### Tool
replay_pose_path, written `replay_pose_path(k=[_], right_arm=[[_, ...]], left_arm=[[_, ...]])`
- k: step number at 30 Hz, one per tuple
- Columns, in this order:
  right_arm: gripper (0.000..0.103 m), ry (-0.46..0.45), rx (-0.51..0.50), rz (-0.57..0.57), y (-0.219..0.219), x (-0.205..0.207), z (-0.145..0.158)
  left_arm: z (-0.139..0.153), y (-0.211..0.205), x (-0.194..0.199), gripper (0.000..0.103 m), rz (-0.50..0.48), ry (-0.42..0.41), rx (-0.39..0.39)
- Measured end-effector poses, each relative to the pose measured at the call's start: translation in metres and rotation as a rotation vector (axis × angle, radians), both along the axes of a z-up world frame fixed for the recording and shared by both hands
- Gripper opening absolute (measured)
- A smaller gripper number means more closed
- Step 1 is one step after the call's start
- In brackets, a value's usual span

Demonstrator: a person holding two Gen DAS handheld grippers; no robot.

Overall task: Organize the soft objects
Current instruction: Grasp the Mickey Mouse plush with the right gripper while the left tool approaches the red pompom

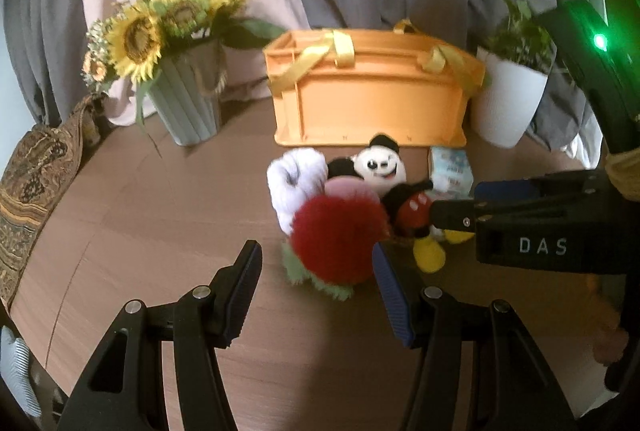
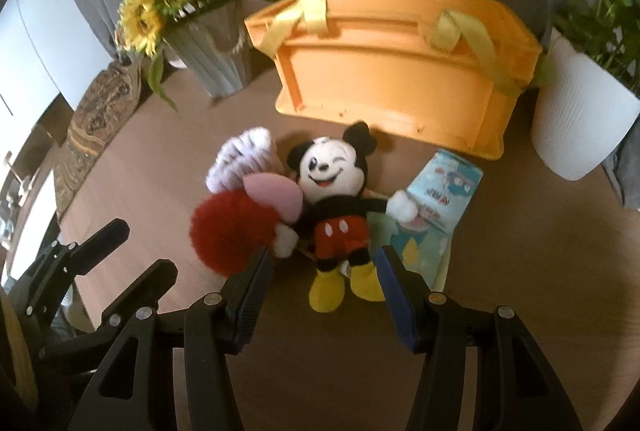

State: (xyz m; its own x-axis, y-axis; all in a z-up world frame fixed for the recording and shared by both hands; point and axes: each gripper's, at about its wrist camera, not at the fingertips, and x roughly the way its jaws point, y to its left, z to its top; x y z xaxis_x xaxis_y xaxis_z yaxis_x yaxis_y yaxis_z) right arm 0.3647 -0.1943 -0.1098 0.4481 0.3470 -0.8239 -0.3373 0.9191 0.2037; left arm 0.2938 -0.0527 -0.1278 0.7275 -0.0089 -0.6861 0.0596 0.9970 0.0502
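Left gripper [image 1: 316,263] jaws spread, empty, just before red pompom [image 1: 338,235]. Right gripper [image 2: 324,271] jaws spread, empty, either side of mouse doll's [image 2: 336,199] yellow feet. Doll lies on brown table [image 2: 160,183] beside pompom, pink puff [image 2: 276,195], white sock [image 2: 240,159], tissue pack [image 2: 448,191]. Beyond: orange basket [image 2: 392,79], sunflower vase [image 2: 216,51], white plant pot [image 2: 576,127].

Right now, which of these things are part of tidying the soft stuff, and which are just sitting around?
Job: mouse plush, red pompom, pink puff, white sock, tissue pack, orange basket.

Lying about: sunflower vase, potted plant, cushion.
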Motion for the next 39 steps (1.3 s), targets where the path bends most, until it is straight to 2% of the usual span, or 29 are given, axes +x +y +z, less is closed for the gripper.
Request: replay_pose_path(k=[8,19,39], right_arm=[[0.056,0.008,-0.005,0.008,0.001,0.008,-0.018],[0.056,0.030,0.006,-0.002,0.009,0.028,-0.035],[0.055,0.107,0.021,0.017,0.022,0.053,-0.064]], left_arm=[[-0.024,-0.004,0.010,0.057,-0.021,0.030,0.028],[-0.044,-0.002,0.031,0.057,-0.063,0.056,0.018],[-0.058,0.003,0.064,0.057,-0.085,0.074,-0.043]])
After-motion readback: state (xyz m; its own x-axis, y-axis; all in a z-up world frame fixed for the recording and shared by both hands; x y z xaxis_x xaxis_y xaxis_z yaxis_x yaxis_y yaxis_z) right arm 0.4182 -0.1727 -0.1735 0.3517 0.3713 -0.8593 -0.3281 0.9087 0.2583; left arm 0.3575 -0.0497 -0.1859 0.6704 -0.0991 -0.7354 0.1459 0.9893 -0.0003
